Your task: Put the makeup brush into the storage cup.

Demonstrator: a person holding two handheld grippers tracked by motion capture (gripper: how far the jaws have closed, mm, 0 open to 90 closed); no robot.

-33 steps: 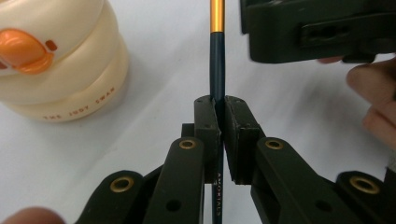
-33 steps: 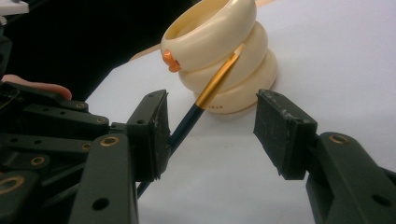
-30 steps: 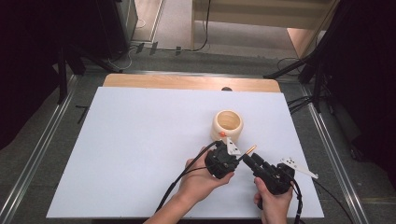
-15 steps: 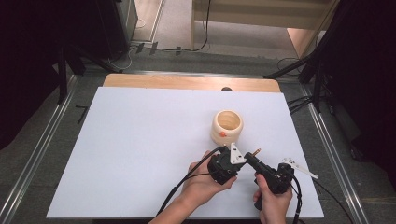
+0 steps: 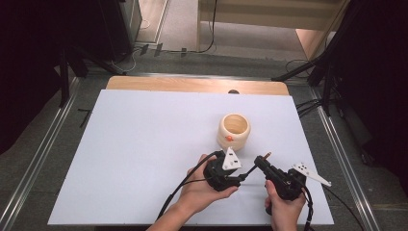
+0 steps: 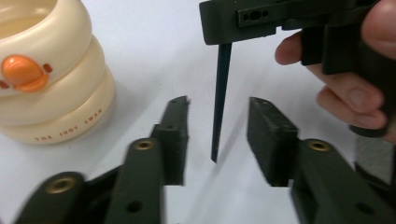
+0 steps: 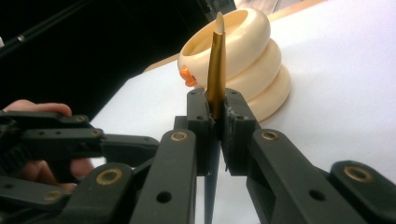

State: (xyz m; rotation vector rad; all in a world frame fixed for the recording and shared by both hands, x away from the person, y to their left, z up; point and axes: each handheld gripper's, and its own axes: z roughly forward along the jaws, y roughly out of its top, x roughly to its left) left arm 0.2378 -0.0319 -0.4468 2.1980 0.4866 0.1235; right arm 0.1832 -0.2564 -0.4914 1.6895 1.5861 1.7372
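Brush (image 7: pixel 216 70) clamped in our right tongs (image 7: pixel 215 109), just beside the cream pot (image 5: pixel 234 131).
Our left tongs (image 6: pixel 218 135) have just been opening, pads clear of its dark handle.

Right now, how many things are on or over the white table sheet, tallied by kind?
Cream ringed cup with orange duck bill: 1
Slim brush with gold ferrule and dark handle, clamped in the right gripper: 1
Hand-held grippers, counting the left gripper with its jaws apart around the brush handle: 2
Total: 4
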